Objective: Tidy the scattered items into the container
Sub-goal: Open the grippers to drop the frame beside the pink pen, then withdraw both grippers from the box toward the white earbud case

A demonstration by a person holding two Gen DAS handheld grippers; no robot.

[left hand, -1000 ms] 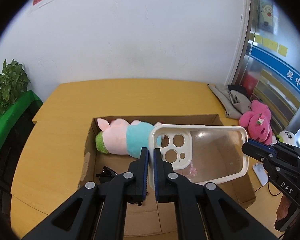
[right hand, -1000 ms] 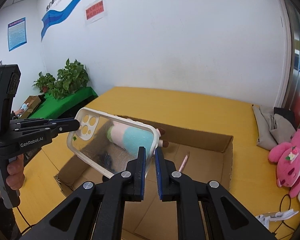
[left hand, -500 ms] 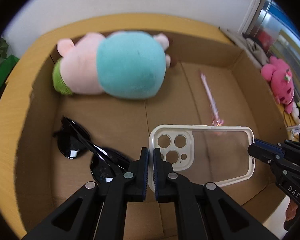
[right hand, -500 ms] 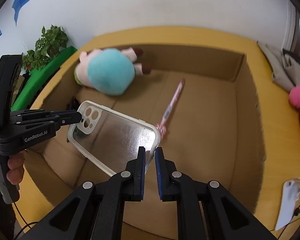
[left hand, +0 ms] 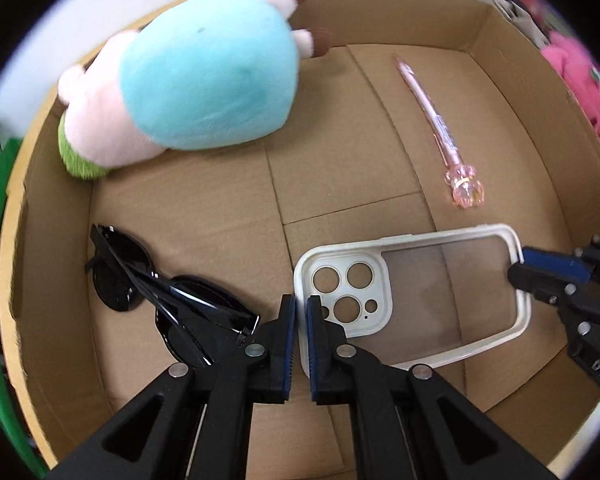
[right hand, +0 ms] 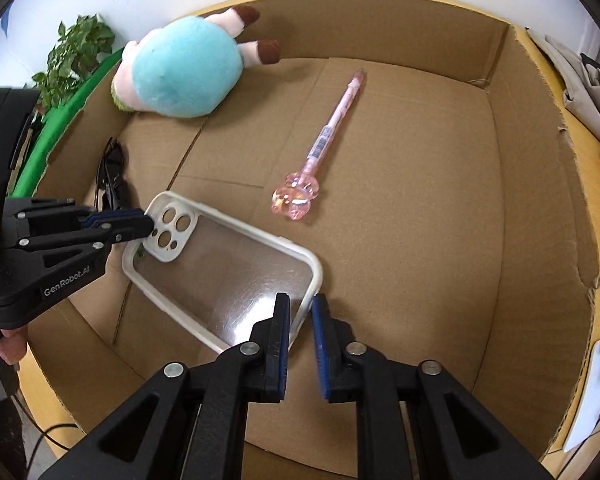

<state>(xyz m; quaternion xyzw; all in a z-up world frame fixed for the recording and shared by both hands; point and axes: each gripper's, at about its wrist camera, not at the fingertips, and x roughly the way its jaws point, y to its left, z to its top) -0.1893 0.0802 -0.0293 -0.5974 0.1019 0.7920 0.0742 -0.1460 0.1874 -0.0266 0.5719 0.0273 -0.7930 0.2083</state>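
Cardboard box (left hand: 512, 92) filling the left wrist view, already stocked with a plush toy (left hand: 204, 80), a pink pen (left hand: 432, 108) and dark sunglasses (left hand: 172, 292). Clear phone case (left hand: 420, 300) down inside near the front wall, low over the floor (resting on it or not, hard to tell), just beside the sunglasses. Left gripper (left hand: 301, 320) pinched narrow on the case's rim at the camera-hole end.

Seen from the right wrist: same case slanting across the box floor, its plain end standing between the pads of the right gripper (right hand: 300, 320), jaws just opening, a sliver of gap on one side, grip judged let go.

Step in hand, by the look of it: setting the case down and releasing. Next move likely to call for loosening the left pinch too, then lifting both grippers straight up, clear of rim and sunglasses, before turning to the bright pink toy (left hand: 576, 80) outside the box.
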